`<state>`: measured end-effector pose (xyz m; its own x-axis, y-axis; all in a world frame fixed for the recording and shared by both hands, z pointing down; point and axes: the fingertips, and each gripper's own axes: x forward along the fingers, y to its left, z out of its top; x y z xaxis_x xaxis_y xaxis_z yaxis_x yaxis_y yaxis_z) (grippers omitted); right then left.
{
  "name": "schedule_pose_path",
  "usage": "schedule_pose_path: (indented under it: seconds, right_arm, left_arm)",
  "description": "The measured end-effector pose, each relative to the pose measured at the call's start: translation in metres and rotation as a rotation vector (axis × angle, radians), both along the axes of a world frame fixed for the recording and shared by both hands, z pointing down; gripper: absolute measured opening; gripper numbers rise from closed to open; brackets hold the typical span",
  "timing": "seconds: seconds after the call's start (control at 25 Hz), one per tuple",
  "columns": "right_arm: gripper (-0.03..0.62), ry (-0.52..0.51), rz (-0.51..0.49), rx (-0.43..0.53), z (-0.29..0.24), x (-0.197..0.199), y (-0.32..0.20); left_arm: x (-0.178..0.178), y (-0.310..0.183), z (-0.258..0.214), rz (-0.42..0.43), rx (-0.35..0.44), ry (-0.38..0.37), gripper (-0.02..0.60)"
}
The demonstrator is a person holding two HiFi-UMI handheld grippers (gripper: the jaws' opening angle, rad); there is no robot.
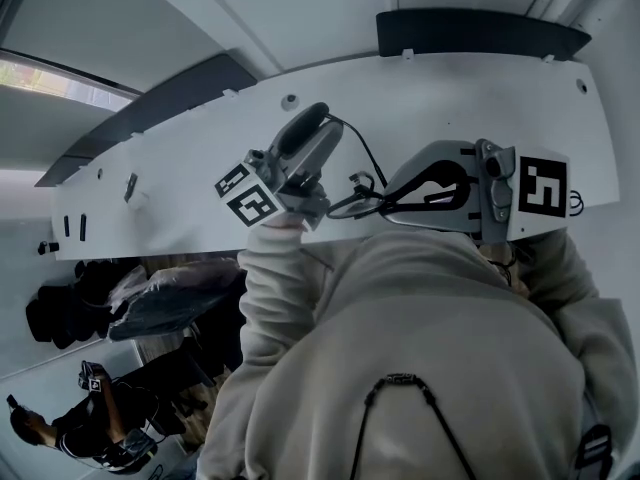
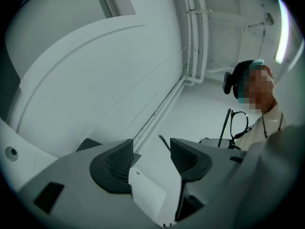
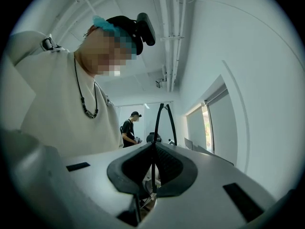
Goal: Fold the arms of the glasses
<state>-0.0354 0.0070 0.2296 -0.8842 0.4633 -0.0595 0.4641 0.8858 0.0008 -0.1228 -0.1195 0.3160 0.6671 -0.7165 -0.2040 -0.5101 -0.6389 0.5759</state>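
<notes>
Low in the frame, the left gripper [image 2: 151, 149] stood wide open and empty; the right gripper [image 3: 153, 149] pinched the glasses [image 3: 157, 124] at lower centre.

Left grey plastic two-jaw gripper [image 2: 151, 156]: jaws wide apart, nothing between them, held up by the beige-sleeved left arm [image 1: 275, 268]. Right grey plastic two-jaw gripper [image 3: 153, 168]: jaws pinched on thin black-framed glasses [image 3: 157, 123]. Both grippers are near each other in front of the torso.
</notes>
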Motion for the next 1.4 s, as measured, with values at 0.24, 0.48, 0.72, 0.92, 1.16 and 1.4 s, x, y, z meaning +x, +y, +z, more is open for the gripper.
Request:
schedule_pose_path:
  seconds: [0.24, 0.48, 0.72, 0.92, 1.16, 1.4]
  right_arm:
    - [0.038, 0.040, -0.015, -0.001, 0.009, 0.000, 0.000]
    - [0.038, 0.061, -0.002, -0.009, 0.015, 0.001, -0.001]
    - [0.038, 0.071, -0.016, -0.035, 0.019, 0.003, 0.000]
    - [0.038, 0.094, -0.006, -0.045, 0.022, 0.003, -0.002]
    - [0.038, 0.147, 0.008, -0.065, 0.030, 0.004, -0.003]
    - [0.038, 0.176, 0.005, -0.061, 0.032, 0.003, -0.002]
  left_arm:
    - [0.010, 0.003, -0.010, 0.069, 0.013, 0.016, 0.056]
    - [0.010, 0.005, -0.014, 0.073, 0.030, -0.007, 0.046]
    - [0.014, 0.008, -0.029, 0.106, 0.080, 0.000, 0.040]
    - [0.017, 0.014, -0.039, 0.119, 0.111, -0.029, 0.035]
    - [0.021, 0.030, -0.051, 0.144, 0.178, -0.103, 0.031]
    - [0.027, 0.033, -0.060, 0.161, 0.197, -0.113, 0.028]
